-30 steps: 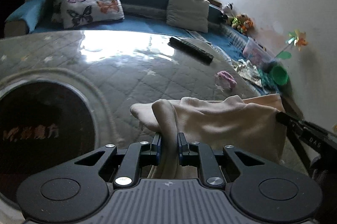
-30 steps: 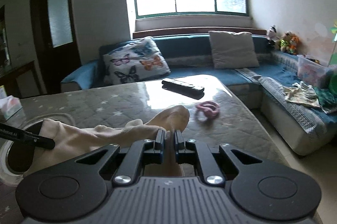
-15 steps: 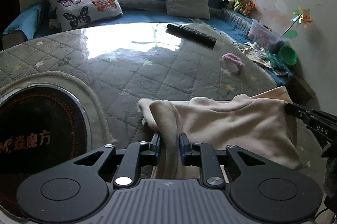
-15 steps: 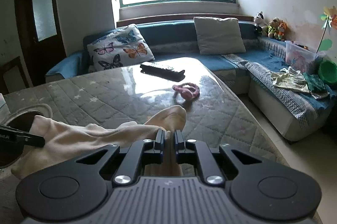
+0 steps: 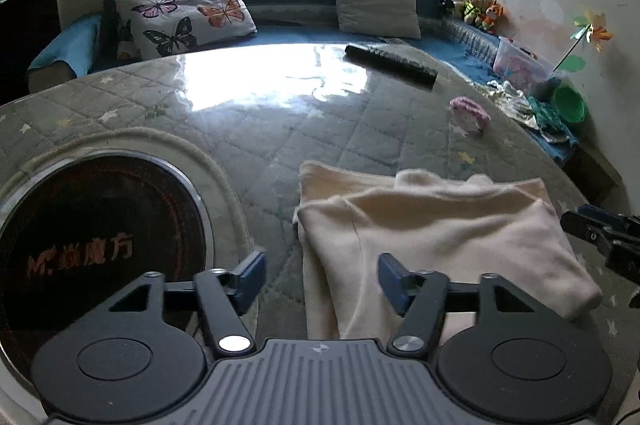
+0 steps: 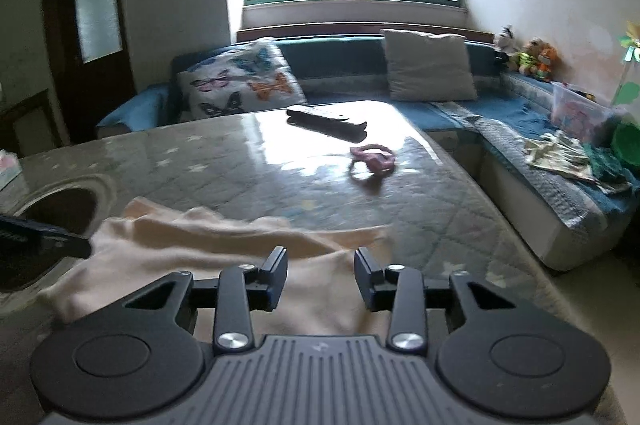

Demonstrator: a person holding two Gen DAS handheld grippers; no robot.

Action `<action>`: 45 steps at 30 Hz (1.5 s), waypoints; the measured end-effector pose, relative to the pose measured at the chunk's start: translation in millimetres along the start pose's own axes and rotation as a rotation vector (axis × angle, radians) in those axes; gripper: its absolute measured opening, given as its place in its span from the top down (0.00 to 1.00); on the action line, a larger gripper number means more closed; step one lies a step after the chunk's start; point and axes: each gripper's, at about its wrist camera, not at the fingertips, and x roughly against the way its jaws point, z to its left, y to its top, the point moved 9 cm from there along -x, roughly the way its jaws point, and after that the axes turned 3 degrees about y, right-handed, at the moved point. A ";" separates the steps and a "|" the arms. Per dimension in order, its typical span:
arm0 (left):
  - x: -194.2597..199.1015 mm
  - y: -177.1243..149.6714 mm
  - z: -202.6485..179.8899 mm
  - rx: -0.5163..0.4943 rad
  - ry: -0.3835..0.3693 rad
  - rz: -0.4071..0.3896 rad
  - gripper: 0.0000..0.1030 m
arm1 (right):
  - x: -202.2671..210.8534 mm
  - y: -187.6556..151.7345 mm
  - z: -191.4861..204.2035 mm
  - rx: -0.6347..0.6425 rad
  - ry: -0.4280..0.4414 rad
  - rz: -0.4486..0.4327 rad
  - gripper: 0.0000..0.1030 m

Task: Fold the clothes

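Both grippers have let go since half a second ago. Now the left gripper (image 5: 321,279) stands wide apart with nothing held, the folded cream fleece garment (image 5: 432,241) lying on the grey quilted table (image 5: 280,129) at lower centre, under and beyond its right finger. In the right view, the right gripper (image 6: 320,279) gapes empty over the garment's (image 6: 224,245) near edge.
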 end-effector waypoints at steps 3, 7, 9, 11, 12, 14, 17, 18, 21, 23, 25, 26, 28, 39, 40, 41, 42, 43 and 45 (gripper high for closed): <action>1.3 -5.6 1.0 -0.007 0.011 -0.001 0.30 | 8.6 -10.2 16.2 0.015 0.047 0.005 0.60; 0.8 -11.3 0.5 -0.012 0.016 0.000 0.28 | 15.8 -27.6 26.3 0.032 0.071 0.026 0.59; 0.5 -13.3 0.7 -0.012 0.017 0.000 0.28 | 16.9 -36.9 25.8 0.028 0.069 0.044 0.59; 0.4 -15.2 0.1 -0.015 0.017 0.000 0.28 | 18.7 -45.6 23.7 0.020 0.069 0.056 0.59; 0.3 -16.4 -0.1 -0.019 0.018 -0.002 0.28 | 20.1 -48.5 22.7 0.019 0.073 0.055 0.59; 0.6 -17.6 -0.3 -0.024 0.021 -0.005 0.28 | 22.9 -49.2 23.8 0.031 0.074 0.060 0.59; 1.4 -17.6 -0.1 -0.026 0.024 -0.009 0.28 | 25.9 -46.3 26.3 0.050 0.077 0.069 0.59; 1.6 -17.0 0.5 -0.025 0.027 -0.011 0.27 | 25.8 -42.4 27.2 0.051 0.081 0.070 0.59; 2.0 -15.2 1.5 -0.025 0.032 -0.017 0.25 | 21.5 -25.5 30.5 0.049 0.101 0.051 0.59; 1.7 -14.8 1.4 -0.028 0.035 -0.018 0.25 | 12.9 -13.4 32.7 0.051 0.102 0.041 0.59; 1.0 -15.0 0.9 -0.033 0.039 -0.019 0.24 | 0.5 -2.5 35.2 0.048 0.103 0.039 0.59; 0.4 -15.1 0.4 -0.036 0.040 -0.020 0.24 | -7.3 2.6 35.7 0.045 0.102 0.041 0.60; -0.6 -15.1 0.4 -0.042 0.043 -0.022 0.23 | -22.6 10.9 37.0 0.040 0.098 0.048 0.60; -5.9 -15.9 7.5 -0.029 0.050 -0.020 0.10 | -90.2 18.3 42.8 0.040 0.051 0.097 0.59; -5.7 -16.1 8.8 -0.023 0.052 -0.021 0.09 | -92.7 17.8 43.7 0.049 0.048 0.094 0.57; -5.5 -16.4 10.1 -0.016 0.054 -0.021 0.08 | -95.2 17.4 44.7 0.058 0.046 0.091 0.54; -5.3 -16.6 11.4 -0.010 0.057 -0.022 0.07 | -97.2 17.5 45.9 0.070 0.044 0.089 0.52; -5.1 -16.9 12.6 -0.004 0.059 -0.022 0.06 | -98.3 18.0 47.1 0.081 0.041 0.088 0.52; -3.3 -17.9 14.4 0.005 0.066 -0.028 0.03 | -99.9 19.2 49.0 0.100 0.036 0.087 0.51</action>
